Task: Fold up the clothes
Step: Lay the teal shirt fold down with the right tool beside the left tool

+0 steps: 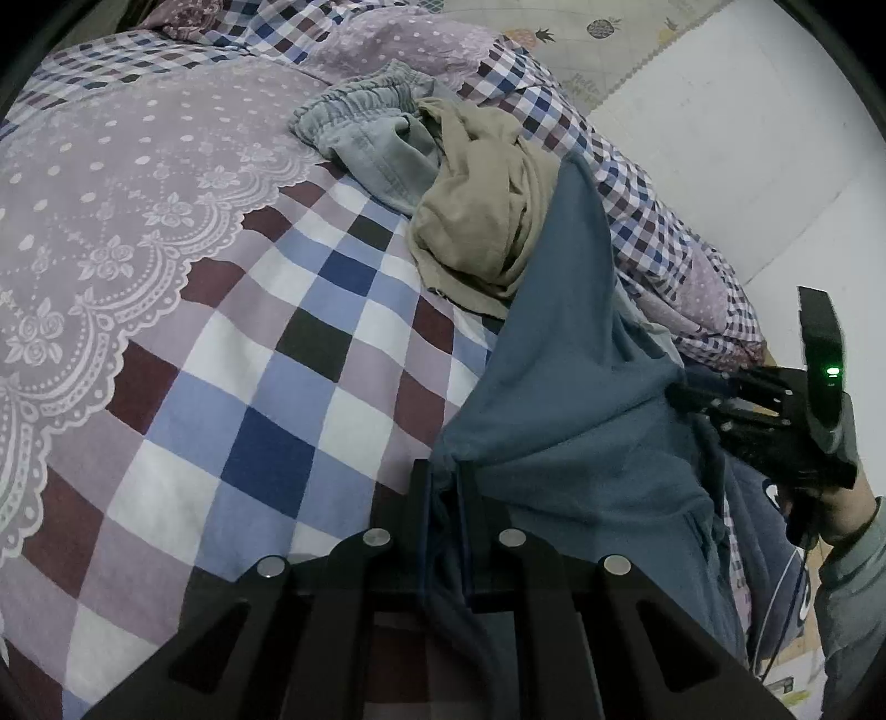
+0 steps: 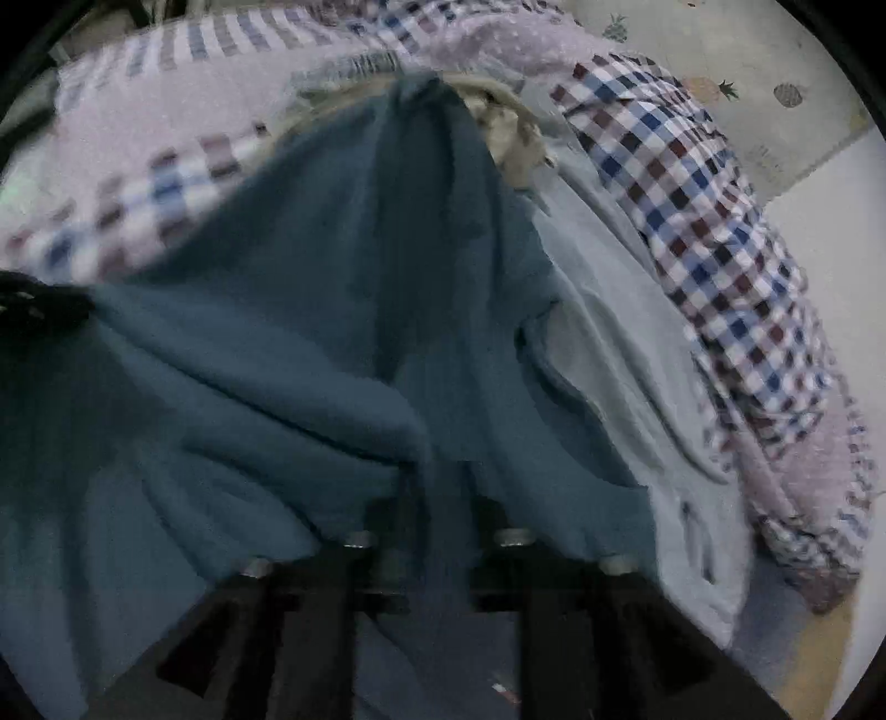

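Note:
A blue garment hangs stretched between both grippers above the bed. My left gripper is shut on one edge of it, with cloth bunched between the fingers. The right gripper shows at the right of the left wrist view, held by a hand, pinching the garment's other edge. In the blurred right wrist view the blue garment fills the middle, and my right gripper is shut on a fold of it. A tan garment and a grey garment with an elastic waistband lie crumpled on the bed beyond.
The bed is covered by a checked and lilac lace-print quilt. A rumpled small-check quilt runs along the bed's right edge. Pale floor and a pineapple-print mat lie to the right. A light blue cloth lies beside the garment.

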Action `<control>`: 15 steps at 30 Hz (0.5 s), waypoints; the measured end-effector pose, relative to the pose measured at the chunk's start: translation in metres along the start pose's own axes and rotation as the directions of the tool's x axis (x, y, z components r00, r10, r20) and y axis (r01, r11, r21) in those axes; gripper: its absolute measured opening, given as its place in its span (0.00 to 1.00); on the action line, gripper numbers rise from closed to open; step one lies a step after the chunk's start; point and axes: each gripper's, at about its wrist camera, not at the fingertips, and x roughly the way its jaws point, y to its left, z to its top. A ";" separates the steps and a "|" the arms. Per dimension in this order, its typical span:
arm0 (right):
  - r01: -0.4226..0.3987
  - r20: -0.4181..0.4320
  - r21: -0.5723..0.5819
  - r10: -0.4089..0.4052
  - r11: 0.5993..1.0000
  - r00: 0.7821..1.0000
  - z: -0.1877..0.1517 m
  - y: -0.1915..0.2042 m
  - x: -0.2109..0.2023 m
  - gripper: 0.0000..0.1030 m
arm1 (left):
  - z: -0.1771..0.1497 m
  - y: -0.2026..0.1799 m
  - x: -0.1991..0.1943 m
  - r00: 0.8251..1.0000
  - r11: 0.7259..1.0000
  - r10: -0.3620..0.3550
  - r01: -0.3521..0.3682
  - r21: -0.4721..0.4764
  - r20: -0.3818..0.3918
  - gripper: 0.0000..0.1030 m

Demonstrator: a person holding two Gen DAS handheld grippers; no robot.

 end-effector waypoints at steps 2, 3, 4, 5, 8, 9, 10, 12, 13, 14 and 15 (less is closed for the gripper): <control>0.026 -0.014 0.049 -0.026 0.998 1.000 -0.009 -0.010 -0.001 0.48 | 0.000 0.000 0.000 1.000 1.000 -0.002 0.002 -0.002 0.000 0.09; 0.017 -0.007 0.084 -0.016 0.996 1.000 -0.017 -0.019 -0.003 0.49 | 0.000 0.000 0.000 1.000 1.000 -0.002 0.002 -0.003 0.000 0.09; -0.001 0.000 0.132 0.001 0.991 1.000 -0.025 -0.027 -0.004 0.50 | 0.000 0.000 0.000 1.000 1.000 -0.003 0.003 -0.003 0.001 0.09; -0.025 -0.005 0.221 0.026 0.975 1.000 -0.046 -0.045 -0.006 0.51 | 0.000 0.001 0.000 1.000 1.000 -0.003 0.003 -0.003 0.001 0.09; -0.095 0.002 0.446 0.106 0.890 0.994 -0.107 -0.080 -0.007 0.52 | 0.000 0.001 0.000 1.000 1.000 -0.003 0.003 -0.004 0.002 0.09; -0.123 0.013 0.519 0.136 0.846 0.991 -0.133 -0.092 -0.013 0.52 | 0.000 0.001 0.000 1.000 1.000 -0.003 0.003 -0.004 0.002 0.09; -0.141 0.021 0.564 0.157 0.813 0.987 -0.157 -0.096 -0.017 0.52 | 0.000 0.001 0.000 1.000 1.000 -0.004 0.004 -0.004 0.002 0.09; -0.170 0.035 0.627 0.190 0.760 0.981 -0.207 -0.101 -0.025 0.52 | 0.000 0.001 0.000 1.000 1.000 -0.004 0.004 -0.005 0.003 0.09; -0.175 0.039 0.652 0.198 0.737 0.979 -0.226 -0.099 -0.029 0.52 | 0.000 0.001 0.000 1.000 1.000 -0.004 0.004 -0.005 0.003 0.09; -0.179 0.044 0.678 0.205 0.713 0.978 -0.246 -0.096 -0.034 0.52 | 0.000 0.001 0.000 1.000 1.000 -0.004 0.004 -0.005 0.003 0.09; -0.191 0.054 0.692 0.214 0.696 0.975 -0.259 -0.092 -0.037 0.52 | 0.000 0.001 0.000 1.000 1.000 -0.004 0.004 -0.005 0.003 0.09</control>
